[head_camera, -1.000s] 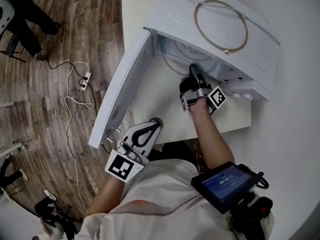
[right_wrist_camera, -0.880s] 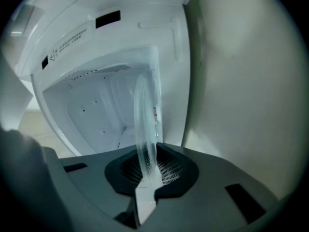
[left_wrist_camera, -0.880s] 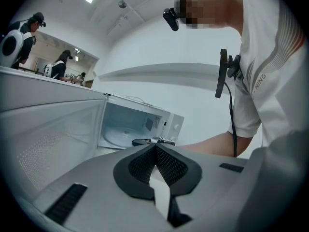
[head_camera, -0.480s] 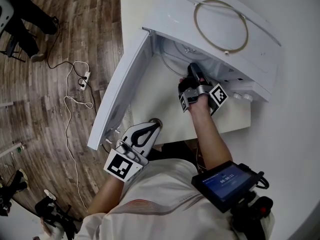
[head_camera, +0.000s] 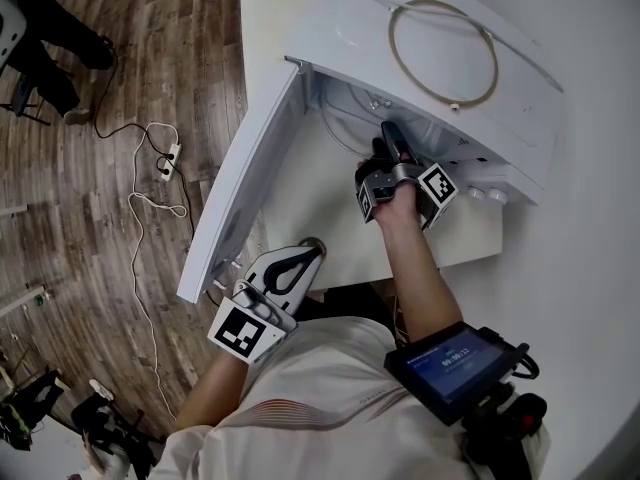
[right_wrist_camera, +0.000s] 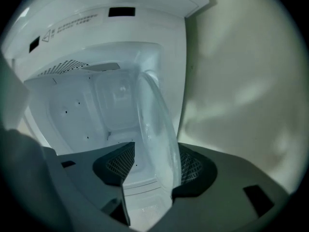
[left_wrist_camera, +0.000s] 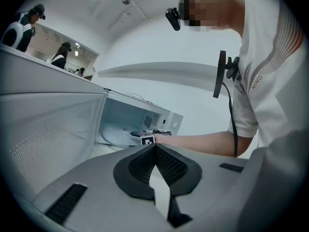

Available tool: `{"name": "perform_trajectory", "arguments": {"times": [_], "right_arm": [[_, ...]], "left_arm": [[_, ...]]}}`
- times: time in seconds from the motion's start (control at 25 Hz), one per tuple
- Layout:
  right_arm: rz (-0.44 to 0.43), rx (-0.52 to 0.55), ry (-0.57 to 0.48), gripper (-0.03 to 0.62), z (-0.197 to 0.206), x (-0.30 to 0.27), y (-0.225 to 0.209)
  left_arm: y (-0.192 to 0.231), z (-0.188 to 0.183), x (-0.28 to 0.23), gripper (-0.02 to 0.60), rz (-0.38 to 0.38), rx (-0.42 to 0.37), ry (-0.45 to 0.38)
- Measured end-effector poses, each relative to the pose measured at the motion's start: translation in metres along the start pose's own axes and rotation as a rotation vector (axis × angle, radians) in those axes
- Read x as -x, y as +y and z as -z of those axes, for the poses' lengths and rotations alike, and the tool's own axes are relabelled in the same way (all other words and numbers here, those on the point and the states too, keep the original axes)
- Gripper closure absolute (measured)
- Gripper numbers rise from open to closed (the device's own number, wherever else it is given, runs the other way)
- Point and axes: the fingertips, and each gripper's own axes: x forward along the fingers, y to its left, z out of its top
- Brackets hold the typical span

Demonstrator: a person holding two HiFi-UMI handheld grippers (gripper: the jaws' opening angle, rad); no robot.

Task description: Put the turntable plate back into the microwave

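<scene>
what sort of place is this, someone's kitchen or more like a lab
Most likely a lab or test room, not a home kitchen: the microwave sits on a plain white table, a power strip with loose cable lies on the wood floor, and other people stand in the background.

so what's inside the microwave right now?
The glass turntable plate, between the opening jaws of the right hand-held gripper. Bare cavity walls show; whatever lies under the plate can't be made out.

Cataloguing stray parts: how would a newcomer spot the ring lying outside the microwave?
Start at the white microwave, whose door is swung open. On its flat top lies a thin tan ring. It is an open hoop and the only loose thing resting up there.
</scene>
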Motion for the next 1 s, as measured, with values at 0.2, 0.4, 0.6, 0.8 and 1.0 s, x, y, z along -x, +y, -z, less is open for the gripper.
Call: {"name": "perform_trajectory", "arguments": {"times": [0.2,0.4,0.6,0.8,1.0], "right_arm": [[-0.042,-0.009,0.006,0.352,0.001,-0.002,0.005],[0.014,-0.013,0.015,0.352,-0.002,-0.01,0.005],[0.071,-0.025,0.014,0.352,-0.004,-0.015,0.0],[0.059,-0.054,0.006,0.352,-0.003,-0.015,0.001],[0.034,-0.054,-0.004,0.352,-0.002,-0.01,0.005]], "left_arm": [[0.004,0.001,0.003,0.572,0.011,0.018,-0.008],[0.0,0.0,0.001,0.572,0.041,0.039,-0.022],[-0.003,0.003,-0.004,0.572,0.064,0.053,-0.024],[-0.001,0.0,-0.005,0.572,0.071,0.071,-0.032],[-0.001,-0.003,-0.002,0.572,0.066,0.076,-0.037]]}}
